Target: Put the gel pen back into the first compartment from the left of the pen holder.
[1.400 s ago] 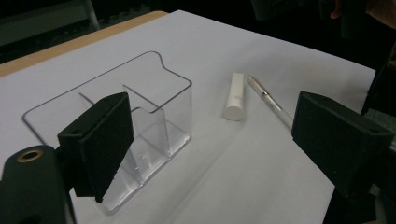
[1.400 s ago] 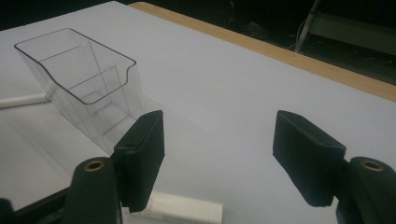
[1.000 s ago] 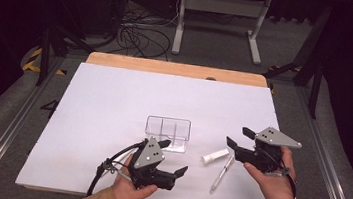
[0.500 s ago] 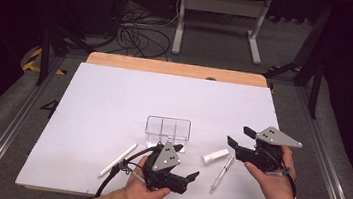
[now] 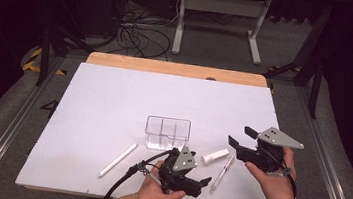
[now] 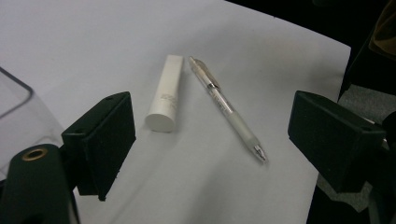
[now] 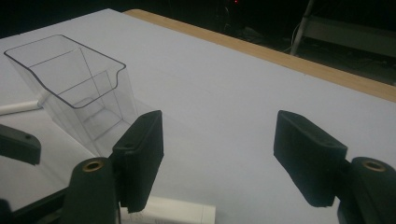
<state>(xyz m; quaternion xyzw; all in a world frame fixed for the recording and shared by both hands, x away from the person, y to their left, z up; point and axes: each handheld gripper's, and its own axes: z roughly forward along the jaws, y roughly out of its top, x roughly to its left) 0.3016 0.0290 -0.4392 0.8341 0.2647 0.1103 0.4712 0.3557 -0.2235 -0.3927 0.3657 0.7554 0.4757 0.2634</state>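
Two small things lie just right of the clear organizer (image 5: 167,133), near the mat's (image 5: 113,102) front edge: a short white tube (image 6: 163,93) and a slim pen (image 6: 226,108), side by side and nearly touching at their far ends. Both look light and stiff; the tube's round smooth body could roll or squirt from a pinch, so I judge it best taken across its middle, squarely between the pads. The pen is thinner and likelier to slip, and its barrel centre is the safest spot. A second white stick (image 5: 117,159) lies left of the organizer. The left gripper (image 5: 194,183) sits low in front of the organizer, tilted down toward tube and pen, its jaws apart with nothing between them. The right gripper (image 5: 240,139) hangs right of the organizer, held level and aimed at it, jaws apart and empty too.
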